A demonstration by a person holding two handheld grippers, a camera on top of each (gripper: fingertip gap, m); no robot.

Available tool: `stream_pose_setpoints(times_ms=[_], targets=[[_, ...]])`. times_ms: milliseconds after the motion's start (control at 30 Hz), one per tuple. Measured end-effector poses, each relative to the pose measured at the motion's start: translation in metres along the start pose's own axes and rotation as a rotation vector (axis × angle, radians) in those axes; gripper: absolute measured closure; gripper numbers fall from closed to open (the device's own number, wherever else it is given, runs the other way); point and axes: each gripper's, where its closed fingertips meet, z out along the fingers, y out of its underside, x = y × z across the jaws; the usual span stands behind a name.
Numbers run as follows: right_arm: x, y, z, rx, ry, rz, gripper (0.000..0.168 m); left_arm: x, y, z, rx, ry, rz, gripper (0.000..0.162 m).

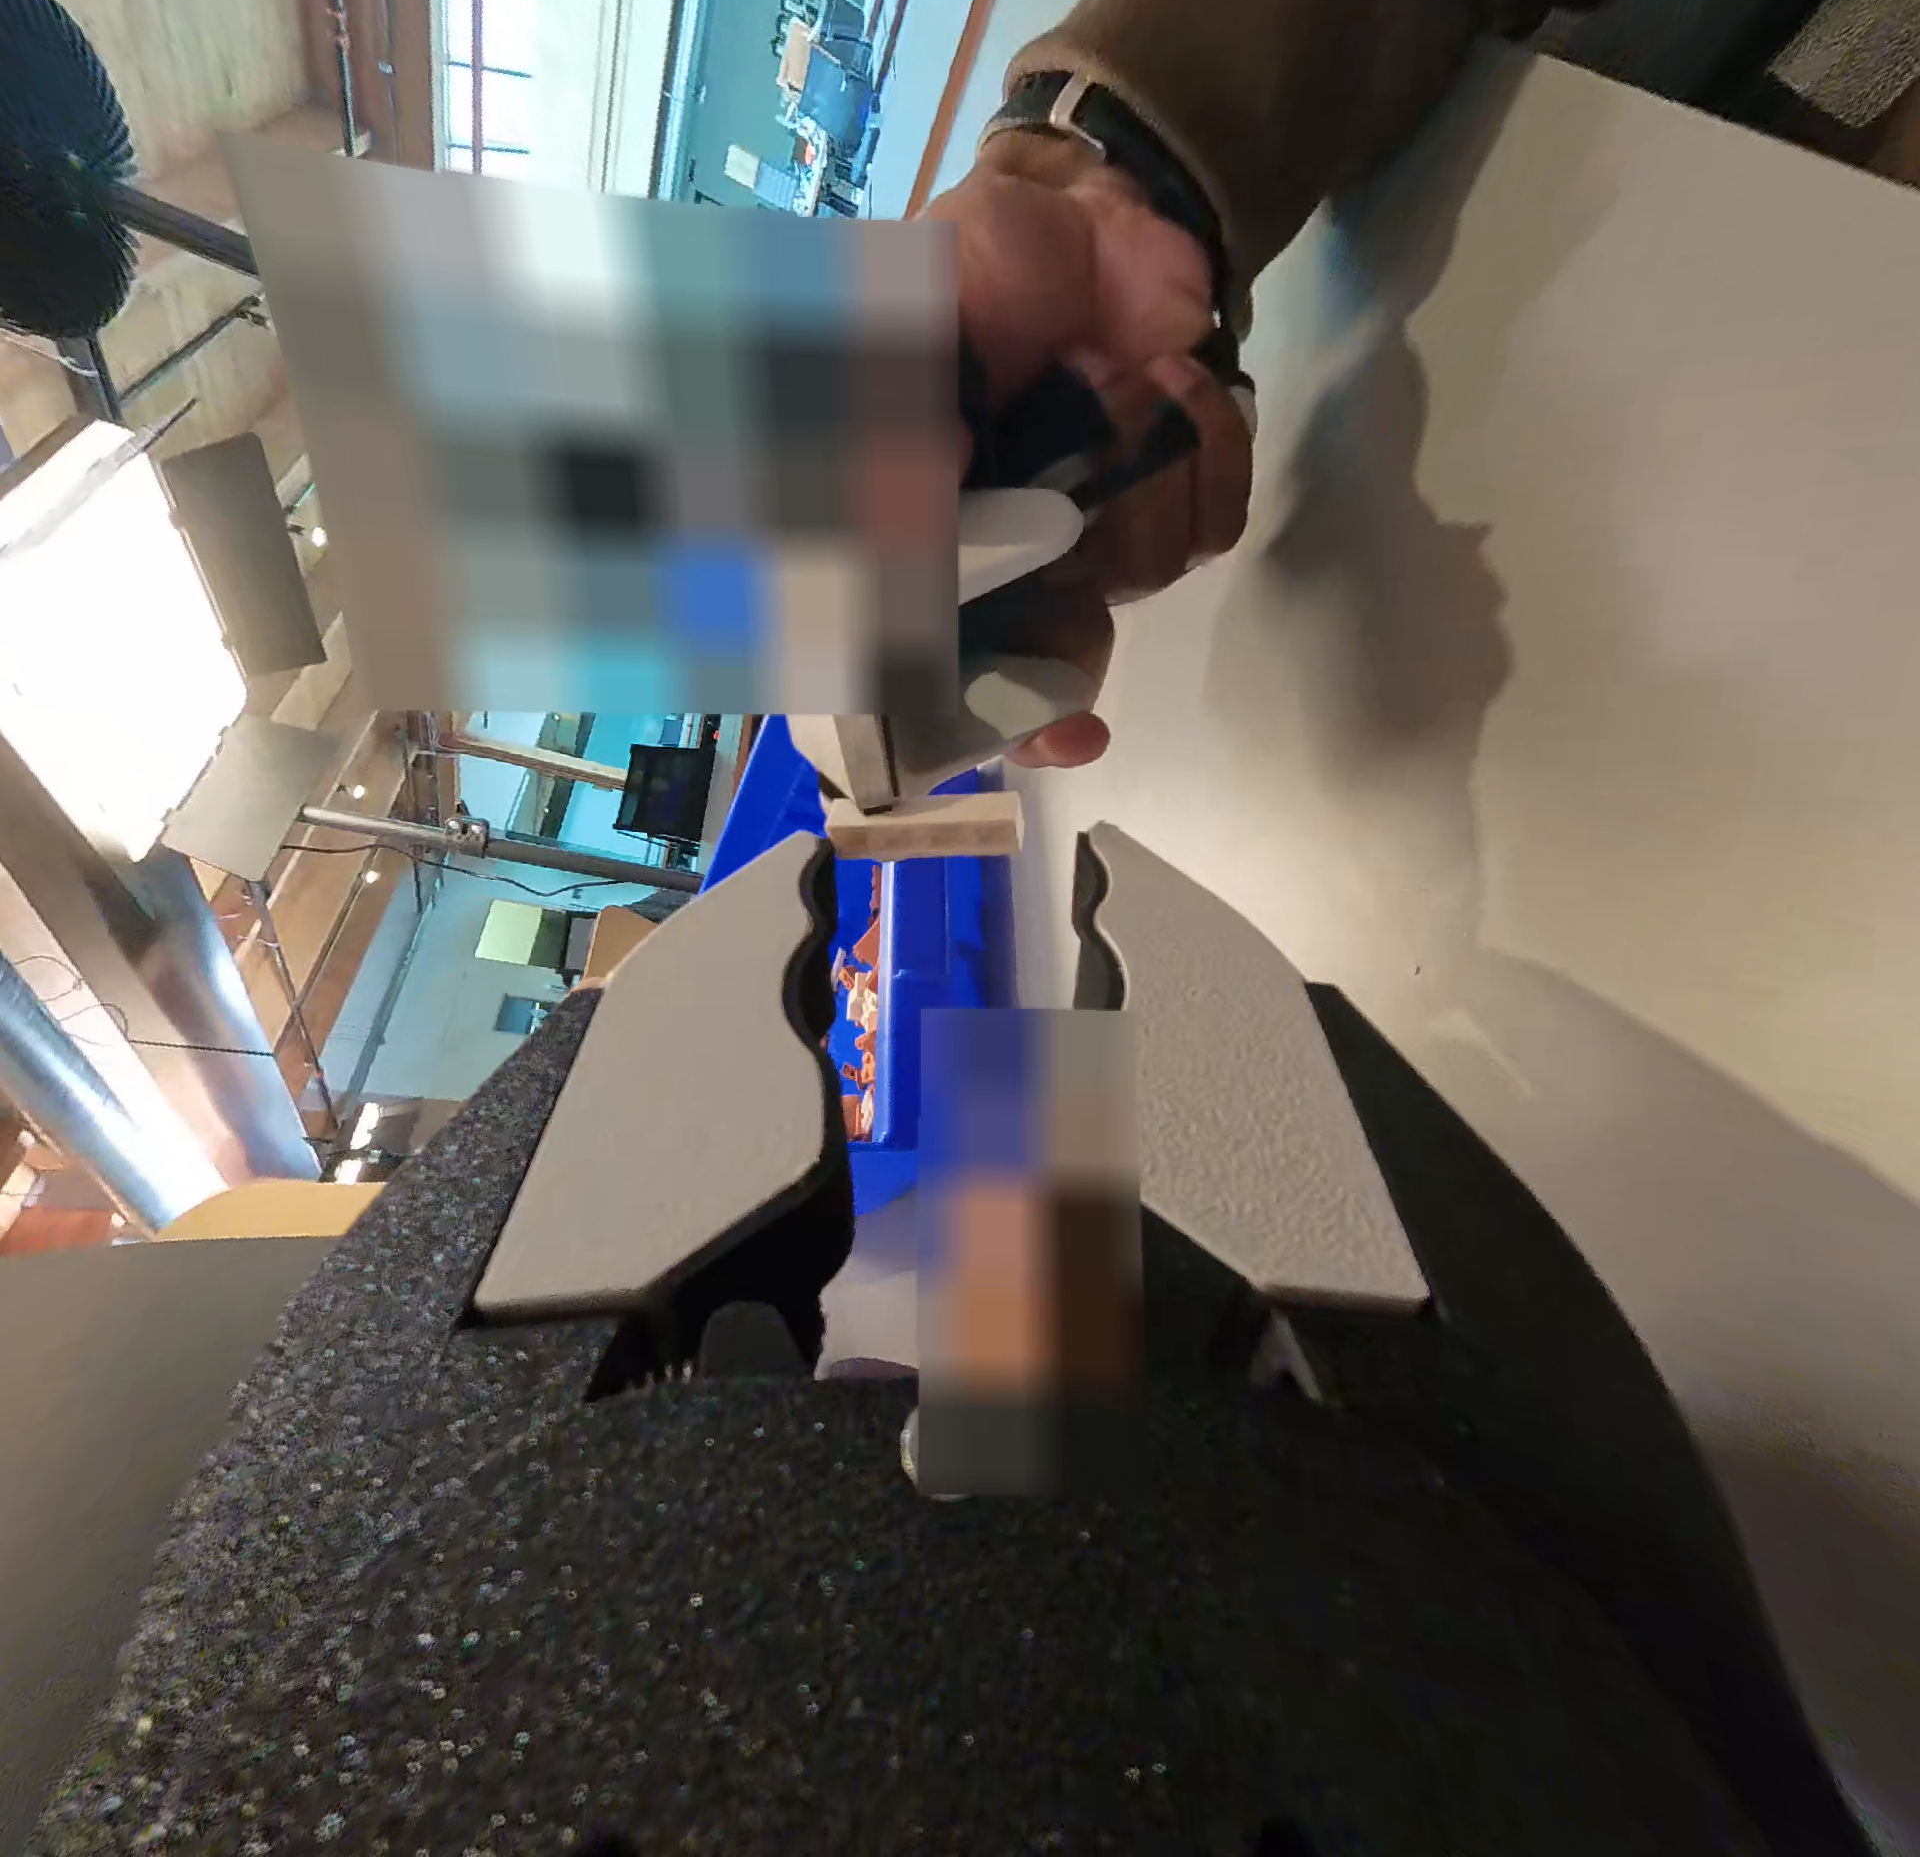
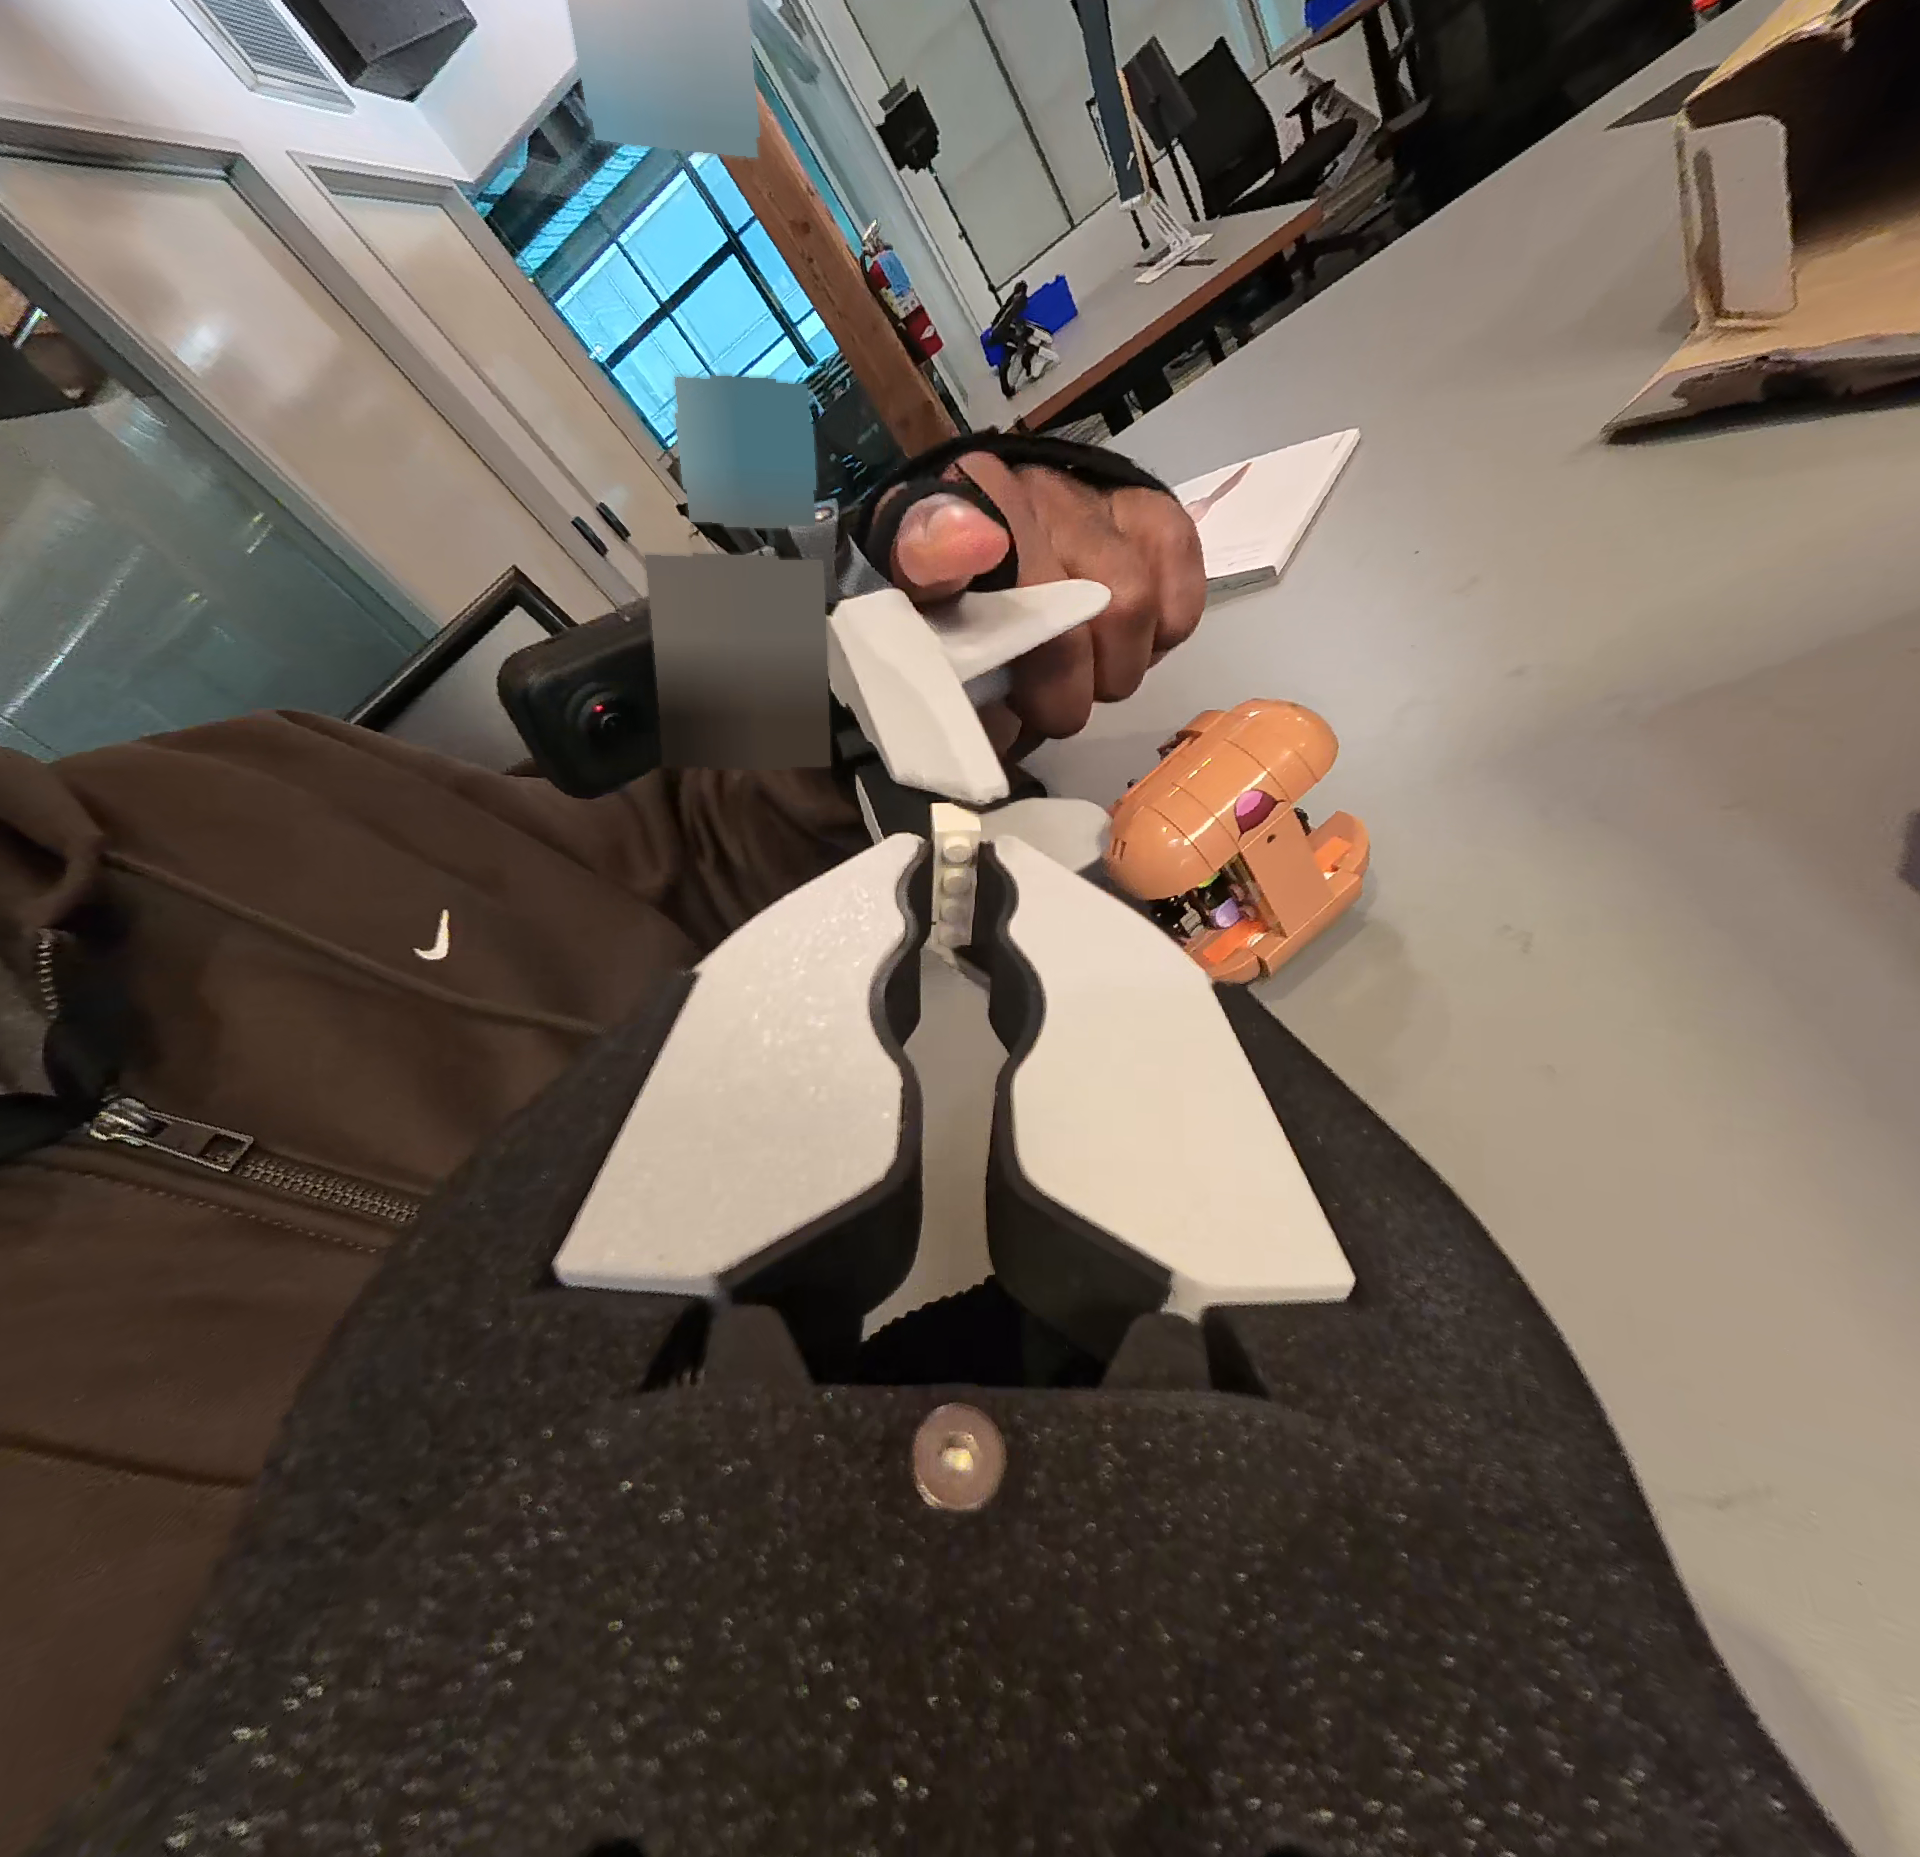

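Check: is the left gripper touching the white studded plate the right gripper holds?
Apart. The left wrist view shows the left gripper open, a gap between its fingertips and the white plate.

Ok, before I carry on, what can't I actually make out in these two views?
- Right wrist view: the far end of the white brick, shut in the right gripper, is covered by the left gripper.
- Left wrist view: most of the right gripper lies under a blur patch.
- Left wrist view: the blue bin is partly behind fingers and a blur patch; its small pieces are too small to identify.
- Right wrist view: the orange toy's underside is in shadow.
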Motion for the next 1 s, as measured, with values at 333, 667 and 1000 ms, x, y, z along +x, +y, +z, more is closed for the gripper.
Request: stream_pose_setpoints(times_ms=[333,667,1000], targets=[[-0.001,0.002,0.002,-0.01,-0.016,0.012,0.162,-0.003,-0.005,0.001,0.018,-0.041,0.046,0.128],[-0.003,-0.005,0.002,0.06,0.026,-0.023,0.162,-0.01,-0.005,-0.002,-0.019,-0.083,0.004,0.129],[0.005,-0.02,-0.02,0.164,0.061,-0.008,0.162,-0.025,0.007,-0.015,-0.062,-0.127,-0.067,0.162]])
